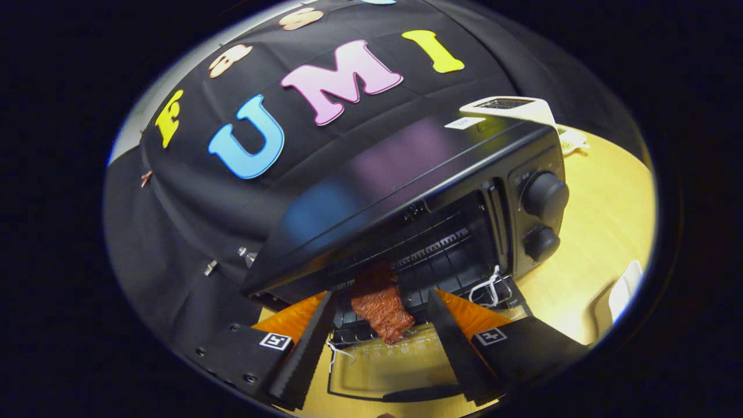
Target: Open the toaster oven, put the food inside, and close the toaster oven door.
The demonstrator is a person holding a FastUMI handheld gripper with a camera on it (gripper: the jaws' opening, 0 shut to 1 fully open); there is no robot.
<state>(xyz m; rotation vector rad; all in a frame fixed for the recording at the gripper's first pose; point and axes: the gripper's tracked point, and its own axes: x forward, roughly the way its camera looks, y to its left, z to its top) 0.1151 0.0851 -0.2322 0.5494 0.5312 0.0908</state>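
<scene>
A black toaster oven (406,168) stands on a wooden table, tilted in my view. Its glass door (377,368) hangs open and lies flat below my fingers, with the handle (415,395) nearest me. A reddish-brown slab of food (380,310) lies on the wire rack (441,255) at the oven's mouth, half inside the cavity. My gripper (380,296) is open, one finger on each side of the food with a gap on both sides, so neither presses on it.
Two round knobs (544,196) sit on the oven's right panel. White cord loops (487,287) hang at the door's corners. A white appliance (508,107) stands behind the oven and a white object (624,290) lies at the far right on the wooden table (598,232).
</scene>
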